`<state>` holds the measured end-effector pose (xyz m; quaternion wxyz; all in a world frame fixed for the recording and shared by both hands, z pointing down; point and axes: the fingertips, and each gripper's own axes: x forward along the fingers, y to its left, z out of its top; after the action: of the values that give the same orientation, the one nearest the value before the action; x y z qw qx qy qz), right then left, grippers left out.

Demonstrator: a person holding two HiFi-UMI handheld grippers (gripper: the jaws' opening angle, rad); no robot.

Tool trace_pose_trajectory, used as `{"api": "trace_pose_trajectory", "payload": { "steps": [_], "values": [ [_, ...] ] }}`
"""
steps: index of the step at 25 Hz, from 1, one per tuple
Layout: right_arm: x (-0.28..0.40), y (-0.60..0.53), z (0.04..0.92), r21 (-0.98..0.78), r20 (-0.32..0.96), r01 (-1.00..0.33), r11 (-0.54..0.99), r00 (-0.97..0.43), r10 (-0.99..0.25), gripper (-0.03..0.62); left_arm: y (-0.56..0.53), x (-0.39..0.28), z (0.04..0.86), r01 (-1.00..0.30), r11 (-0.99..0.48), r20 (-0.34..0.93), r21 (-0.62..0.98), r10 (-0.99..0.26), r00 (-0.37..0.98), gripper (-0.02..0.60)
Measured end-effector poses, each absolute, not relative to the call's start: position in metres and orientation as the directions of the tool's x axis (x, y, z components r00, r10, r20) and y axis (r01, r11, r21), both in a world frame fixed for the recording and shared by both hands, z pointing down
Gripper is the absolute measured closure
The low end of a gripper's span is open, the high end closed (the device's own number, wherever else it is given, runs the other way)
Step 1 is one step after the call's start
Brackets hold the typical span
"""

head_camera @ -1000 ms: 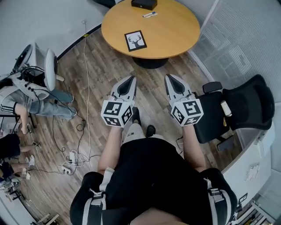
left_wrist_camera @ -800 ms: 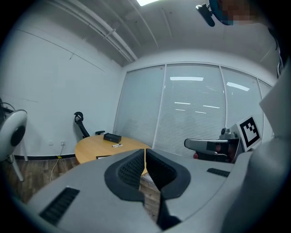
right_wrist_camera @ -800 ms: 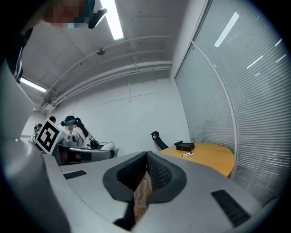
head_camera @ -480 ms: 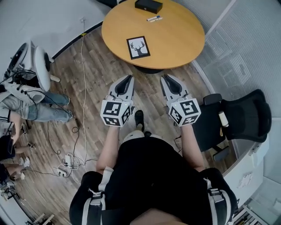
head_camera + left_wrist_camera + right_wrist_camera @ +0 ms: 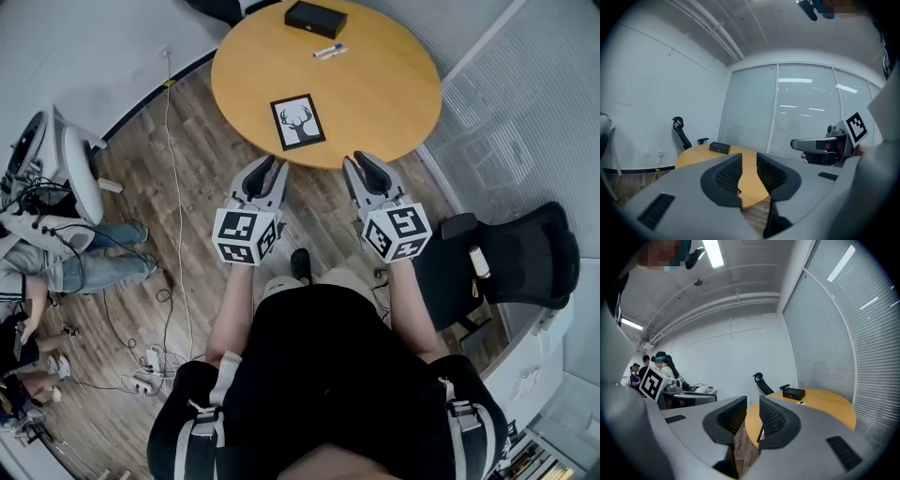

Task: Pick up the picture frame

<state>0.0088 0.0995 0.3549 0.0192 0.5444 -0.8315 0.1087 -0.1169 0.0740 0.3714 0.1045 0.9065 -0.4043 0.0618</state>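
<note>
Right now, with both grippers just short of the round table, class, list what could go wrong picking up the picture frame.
1. The picture frame lies flat near the near edge of the table; jaws may push it instead of gripping it.
2. The left gripper and right gripper, jaws opening and empty, are close together and might collide.
3. Cables on the floor could trip the person.
</note>
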Motion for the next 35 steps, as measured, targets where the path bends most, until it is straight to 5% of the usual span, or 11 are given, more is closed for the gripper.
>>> {"api": "trace_pose_trajectory", "payload": {
  "steps": [16,35],
  "values": [
    [0.033,-0.016,0.395,-0.221,0.210,-0.900,0.376,-0.420,-0.883,0.485,-0.036,-0.088,0.412,-0.752,-0.623,0.262,0.215,-0.705,0.659,0.465],
    [0.072,-0.203,0.442,-0.269,0.318,-0.790,0.551,-0.613,-0.724,0.483,-0.191,-0.048,0.445,-0.890,-0.383,0.357,0.247,-0.818,0.451,0.462]
  ]
}}
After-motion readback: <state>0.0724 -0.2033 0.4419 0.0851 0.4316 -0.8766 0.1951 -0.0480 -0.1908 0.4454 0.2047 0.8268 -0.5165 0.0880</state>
